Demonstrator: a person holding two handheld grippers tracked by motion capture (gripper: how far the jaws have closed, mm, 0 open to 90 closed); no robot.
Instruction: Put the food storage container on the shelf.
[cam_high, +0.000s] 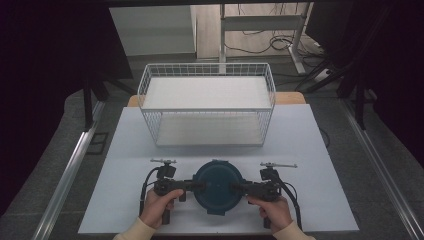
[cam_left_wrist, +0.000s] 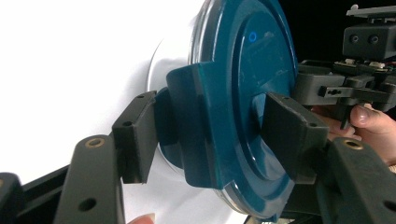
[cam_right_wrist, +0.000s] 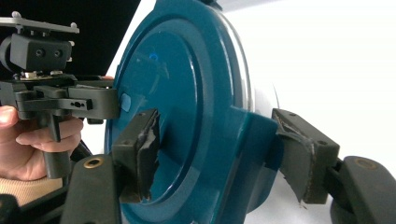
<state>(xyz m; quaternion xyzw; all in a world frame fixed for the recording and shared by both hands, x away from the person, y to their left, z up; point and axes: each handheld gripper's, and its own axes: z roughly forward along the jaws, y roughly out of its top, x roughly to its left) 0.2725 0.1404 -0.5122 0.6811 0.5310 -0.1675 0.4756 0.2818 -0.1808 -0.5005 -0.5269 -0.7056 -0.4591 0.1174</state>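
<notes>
one round teal lid w/ side clip tabs, sitting on a clear-rimmed container on the table; lid is at 6 o'clock of the table, near the person's edge. two grippers, one per hand. left gripper comes in from 9 o'clock of the lid, right gripper from 3 o'clock, both pointing inward at each other. two hands: left hand & right hand, pale sleeves at the bottom edge.

left gripper view: its two black jaws straddle the lid's clip tab, one pad under, one over the top face; look pressed onto the rim. the other gripper shows across the lid w/ fingers on its handle. right gripper view: same on its side, jaws pinching the lid edge at the tab, pad rubber looks torn/frayed. opposite gripper past the lid's far edge.

one white wire basket, rectangular, at 12 o'clock of the lid, well apart, w/ a white liner on its floor.

surface: white/pale sheet over the table, wood edge peeking out behind the basket at 12. room: dark curtains at 9 & 3, grey carpet floor, metal rails along both sides, desk legs & loose cables at 12–1 o'clock in back.
</notes>
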